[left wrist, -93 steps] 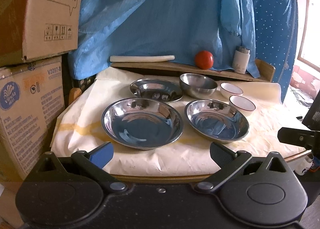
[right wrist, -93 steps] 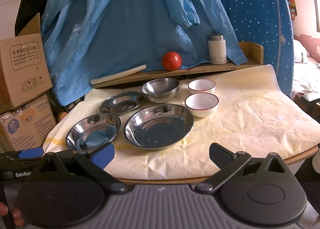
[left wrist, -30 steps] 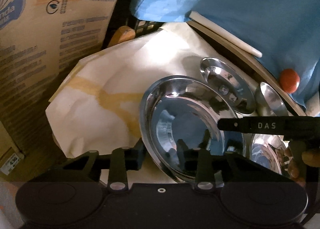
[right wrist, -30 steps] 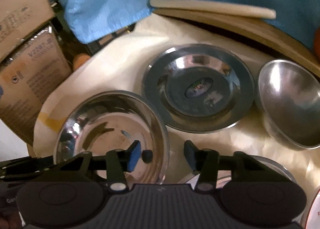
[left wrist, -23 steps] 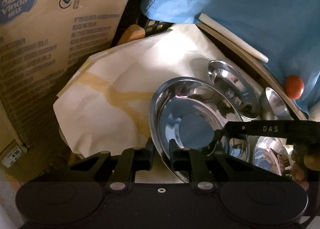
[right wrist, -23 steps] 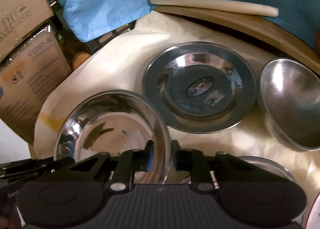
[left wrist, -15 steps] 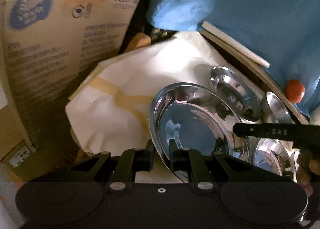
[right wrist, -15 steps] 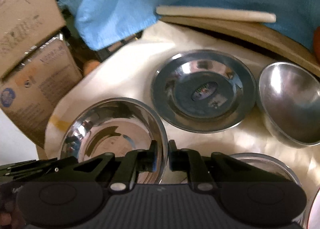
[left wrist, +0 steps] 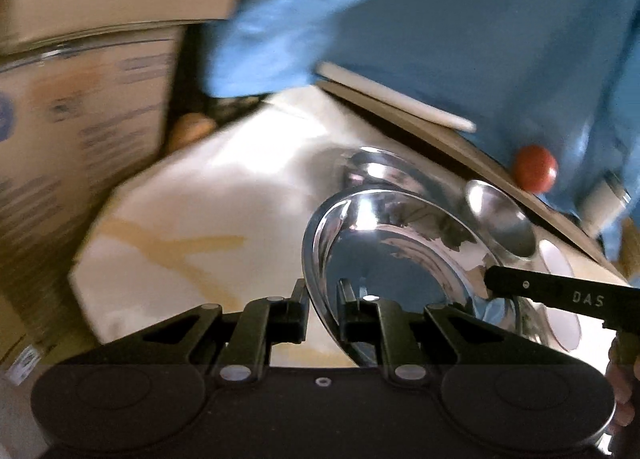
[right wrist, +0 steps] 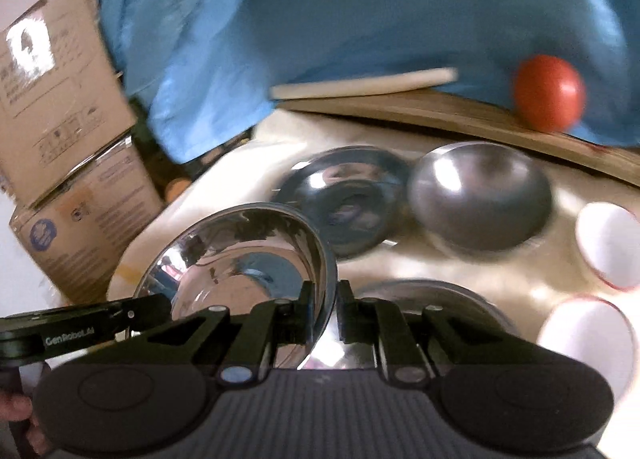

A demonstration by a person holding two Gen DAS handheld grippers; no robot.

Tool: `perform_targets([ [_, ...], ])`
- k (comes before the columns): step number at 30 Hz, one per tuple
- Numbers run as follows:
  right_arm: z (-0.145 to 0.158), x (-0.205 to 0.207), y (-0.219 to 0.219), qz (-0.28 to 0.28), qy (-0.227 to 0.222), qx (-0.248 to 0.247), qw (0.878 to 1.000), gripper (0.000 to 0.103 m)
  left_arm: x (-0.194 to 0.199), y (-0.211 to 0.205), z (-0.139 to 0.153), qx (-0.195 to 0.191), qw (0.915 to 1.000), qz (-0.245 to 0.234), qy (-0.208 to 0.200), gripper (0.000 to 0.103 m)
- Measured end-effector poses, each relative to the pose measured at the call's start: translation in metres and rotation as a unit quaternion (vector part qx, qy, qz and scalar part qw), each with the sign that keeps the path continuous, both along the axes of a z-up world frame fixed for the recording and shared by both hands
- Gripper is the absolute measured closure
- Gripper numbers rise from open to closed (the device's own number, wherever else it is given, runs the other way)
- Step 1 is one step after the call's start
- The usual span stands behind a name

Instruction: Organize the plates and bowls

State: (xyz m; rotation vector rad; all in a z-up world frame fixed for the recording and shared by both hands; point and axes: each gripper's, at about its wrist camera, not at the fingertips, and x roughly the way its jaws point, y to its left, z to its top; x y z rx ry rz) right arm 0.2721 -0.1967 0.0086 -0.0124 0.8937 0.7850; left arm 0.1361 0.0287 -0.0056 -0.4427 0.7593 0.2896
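Observation:
A large steel plate (left wrist: 400, 259) is held by both grippers and lifted off the table. My left gripper (left wrist: 322, 313) is shut on its left rim. My right gripper (right wrist: 323, 313) is shut on its right rim (right wrist: 316, 255); the plate (right wrist: 240, 259) fills that view's lower left. A second large steel plate (right wrist: 432, 299) lies just below and right of it. A smaller steel plate (right wrist: 344, 199), a deep steel bowl (right wrist: 480, 203) and two small white bowls (right wrist: 608, 247) sit behind.
The table (left wrist: 200, 219) is covered in crumpled cream paper. Cardboard boxes (left wrist: 80, 119) stand at its left edge. Blue cloth (right wrist: 360, 19) hangs behind a wooden shelf with a red ball (right wrist: 548, 93), a white roll (right wrist: 360, 85) and a white flask (left wrist: 604, 203).
Both grippers have closed on opposite rims of the large plate and lifted it up and to the right, toward the second large plate. Both views are blurred by motion.

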Motion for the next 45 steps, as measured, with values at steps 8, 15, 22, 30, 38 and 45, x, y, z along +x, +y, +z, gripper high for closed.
perform_targets([
  [8,-0.005,0.002,-0.066,-0.075,0.014,-0.012,0.997,0.091,0.033,-0.053,-0.010,0.005,0.9963,-0.086,0.008,0.088],
  [15,-0.013,-0.005,-0.091,-0.077,0.029,-0.020,0.996,0.089,0.044,-0.075,-0.020,0.017,0.9936,-0.108,0.025,0.088],
  [22,-0.017,-0.006,-0.103,-0.063,0.041,-0.023,0.997,0.088,0.048,-0.091,-0.028,0.052,0.9907,-0.119,0.041,0.088],
  [30,-0.021,-0.003,-0.105,-0.038,0.048,-0.026,0.998,0.086,0.051,-0.106,-0.030,0.106,0.9845,-0.128,0.055,0.087],
  [38,-0.021,0.001,-0.105,-0.030,0.052,-0.024,0.998,0.086,0.055,-0.108,-0.033,0.109,0.9844,-0.122,0.065,0.086],
  [45,-0.021,0.000,-0.105,-0.033,0.054,-0.024,0.998,0.085,0.058,-0.110,-0.035,0.112,0.9830,-0.126,0.072,0.085],
])
